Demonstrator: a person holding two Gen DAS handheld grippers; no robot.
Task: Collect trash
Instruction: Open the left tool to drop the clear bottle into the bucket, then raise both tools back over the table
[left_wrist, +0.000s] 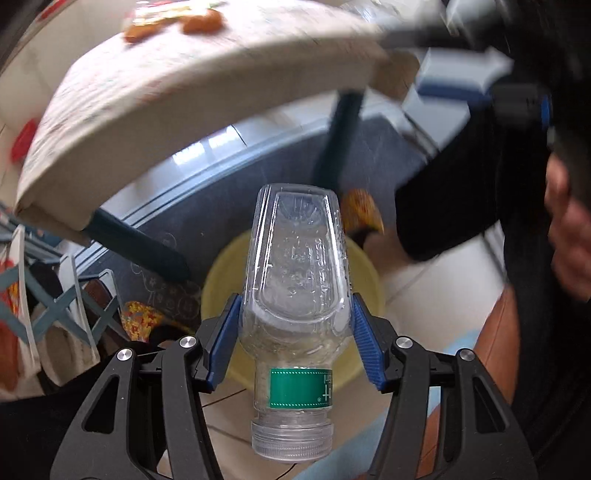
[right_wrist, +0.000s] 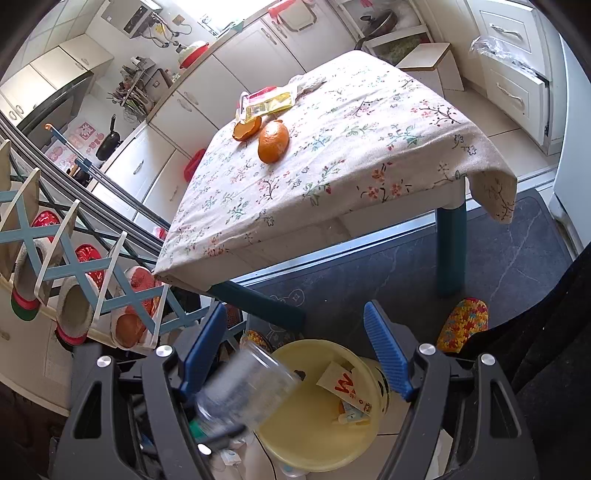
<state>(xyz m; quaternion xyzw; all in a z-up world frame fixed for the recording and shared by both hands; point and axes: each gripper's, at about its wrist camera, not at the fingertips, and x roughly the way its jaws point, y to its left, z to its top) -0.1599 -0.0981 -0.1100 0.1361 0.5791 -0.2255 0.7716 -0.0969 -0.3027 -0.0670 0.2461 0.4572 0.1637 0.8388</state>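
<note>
Where the bottle (left_wrist: 293, 280) sits in front, the bin (left_wrist: 364, 269) is half hidden.

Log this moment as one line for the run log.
left claw: shut on bottle above bin | right claw: open, nothing held | orange on table

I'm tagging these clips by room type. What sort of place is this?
Most likely a home kitchen with a small eating corner: white cabinets along the walls, a frying pan hanging near a utensil rack, and a table under a floral cloth carrying an orange.
</note>
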